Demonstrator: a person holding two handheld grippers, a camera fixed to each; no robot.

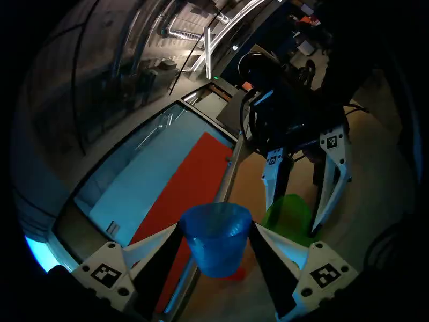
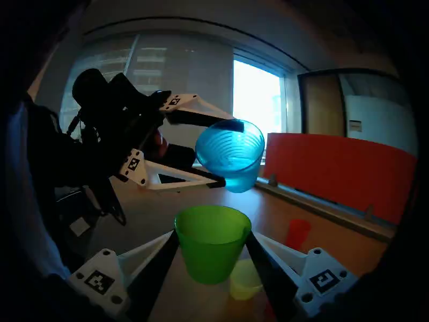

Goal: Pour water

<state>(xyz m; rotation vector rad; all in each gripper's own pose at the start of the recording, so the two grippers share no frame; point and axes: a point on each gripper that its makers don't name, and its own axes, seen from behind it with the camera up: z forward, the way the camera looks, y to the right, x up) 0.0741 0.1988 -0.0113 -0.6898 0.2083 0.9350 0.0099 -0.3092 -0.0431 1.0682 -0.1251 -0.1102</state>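
A translucent blue cup [image 1: 216, 247] sits between the fingers of my left gripper [image 1: 216, 228], which is shut on it. In the right gripper view the same blue cup [image 2: 230, 153] hangs tilted on its side above and beyond the green cup, mouth facing the camera, with the left gripper [image 2: 228, 154] clamped around it. My right gripper [image 2: 212, 236] is shut on a green cup [image 2: 212, 244], held upright over the desk. The left gripper view shows that green cup [image 1: 289, 212] just beyond the blue one, in the right gripper [image 1: 292, 220]. I see no water stream.
A small yellow cup [image 2: 245, 279] and an orange cup [image 2: 296, 233] stand on the wooden desk [image 2: 145, 214] beneath the held cups. A red partition [image 2: 343, 166] runs along the desk's far edge, with a bright window behind. A person's dark sleeve [image 2: 48, 161] is at left.
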